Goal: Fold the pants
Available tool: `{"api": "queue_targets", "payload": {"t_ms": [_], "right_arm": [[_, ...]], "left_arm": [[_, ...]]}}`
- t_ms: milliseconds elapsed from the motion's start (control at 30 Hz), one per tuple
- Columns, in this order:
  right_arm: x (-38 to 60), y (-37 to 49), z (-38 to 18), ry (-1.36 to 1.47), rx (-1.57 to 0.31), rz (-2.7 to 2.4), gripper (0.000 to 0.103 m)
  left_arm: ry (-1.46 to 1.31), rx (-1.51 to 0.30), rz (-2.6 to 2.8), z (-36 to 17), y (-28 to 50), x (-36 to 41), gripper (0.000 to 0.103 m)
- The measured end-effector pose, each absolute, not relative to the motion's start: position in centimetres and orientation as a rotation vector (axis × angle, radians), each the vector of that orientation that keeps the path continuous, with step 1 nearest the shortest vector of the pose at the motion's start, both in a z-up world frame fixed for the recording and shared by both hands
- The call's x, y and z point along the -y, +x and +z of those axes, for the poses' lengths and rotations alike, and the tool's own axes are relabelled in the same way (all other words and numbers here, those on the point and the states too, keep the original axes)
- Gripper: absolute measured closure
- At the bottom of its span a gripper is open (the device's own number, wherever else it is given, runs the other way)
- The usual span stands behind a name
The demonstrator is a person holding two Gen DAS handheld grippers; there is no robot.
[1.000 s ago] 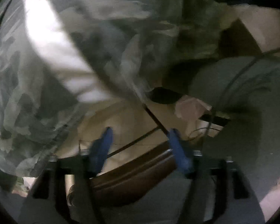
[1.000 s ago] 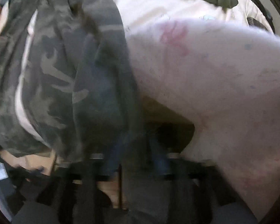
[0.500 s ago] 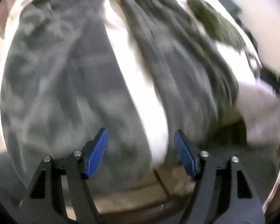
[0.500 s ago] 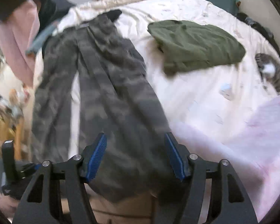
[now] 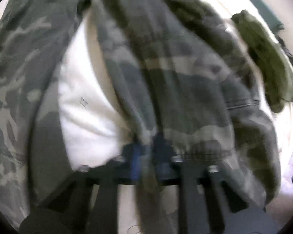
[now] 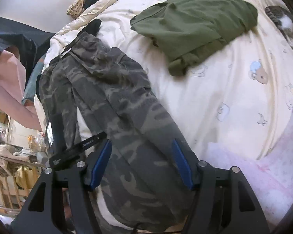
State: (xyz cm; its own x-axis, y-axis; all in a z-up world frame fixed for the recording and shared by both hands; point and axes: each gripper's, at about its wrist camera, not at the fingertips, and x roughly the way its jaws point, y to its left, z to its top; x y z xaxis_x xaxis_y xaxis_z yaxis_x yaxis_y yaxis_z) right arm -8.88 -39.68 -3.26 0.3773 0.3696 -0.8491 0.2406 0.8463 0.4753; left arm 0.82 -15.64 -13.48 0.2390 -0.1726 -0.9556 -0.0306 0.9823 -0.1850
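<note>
The left gripper (image 5: 146, 152), wide open half a second ago, now has its jaws closed on the near hem of the camouflage pants (image 6: 115, 105) spread on the bed (image 6: 234, 89). The right gripper (image 6: 141, 163) hangs with jaws open over the other leg, so I judge the fold awaits its grasp.

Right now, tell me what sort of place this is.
Most likely a bedroom at home. Camo pants lie spread on a bed with a cream cartoon-print sheet, folded green clothes lie beside them, and cluttered shelves stand past the bed's edge.
</note>
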Motion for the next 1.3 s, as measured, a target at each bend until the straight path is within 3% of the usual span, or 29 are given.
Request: {"api": "queue_targets", "payload": {"t_ms": [133,267,367,433,533,567,633,733,1000,1300], "right_arm": [[38.9,-5.5,-3.3,0.582,-1.199,0.126,0.037],[37.5,-2.0,-3.7,0.529,-1.212,0.166,0.037],[36.9,-0.3,-3.8,0.396,-1.194,0.144,0.037],[36.6,0.3,-4.8,0.318,-1.214,0.102,0.037],[36.2,0.5,-6.6,0.286,-1.287,0.086,0.037],[35.9,0.3,-6.8,0.276,-1.298,0.087,0.037],[35.2,-0.3,-6.3,0.275,-1.286,0.103,0.037],[34.1,-1.6,-4.6,0.281,-1.239,0.154,0.037],[32.5,2.2,0.2,0.301,-1.149,0.256,0.037],[30.1,22.9,3.4,0.231,-0.976,0.288,0.037]], "left_arm": [[-0.233,-1.302,-0.138,-10.4,-1.5,12.3,0.1],[-0.242,-1.382,-0.083,-12.5,-1.8,10.7,0.1],[-0.175,-1.371,-0.045,-12.3,-2.1,11.9,0.094],[-0.114,-1.373,0.005,-13.3,-2.4,12.5,0.077],[-0.083,-1.414,0.0,-14.4,-2.6,12.9,0.069],[-0.132,-1.407,0.019,-13.6,-2.7,12.5,0.064],[-0.23,-1.42,-0.006,-12.5,-3.2,11.6,0.04],[-0.256,-1.396,-0.075,-9.4,-4.8,10.7,0.027],[-0.241,-1.25,0.029,-2.3,-2.1,0.0,0.022],[-0.233,-1.01,0.23,0.7,14.3,-14.2,0.022]]}}
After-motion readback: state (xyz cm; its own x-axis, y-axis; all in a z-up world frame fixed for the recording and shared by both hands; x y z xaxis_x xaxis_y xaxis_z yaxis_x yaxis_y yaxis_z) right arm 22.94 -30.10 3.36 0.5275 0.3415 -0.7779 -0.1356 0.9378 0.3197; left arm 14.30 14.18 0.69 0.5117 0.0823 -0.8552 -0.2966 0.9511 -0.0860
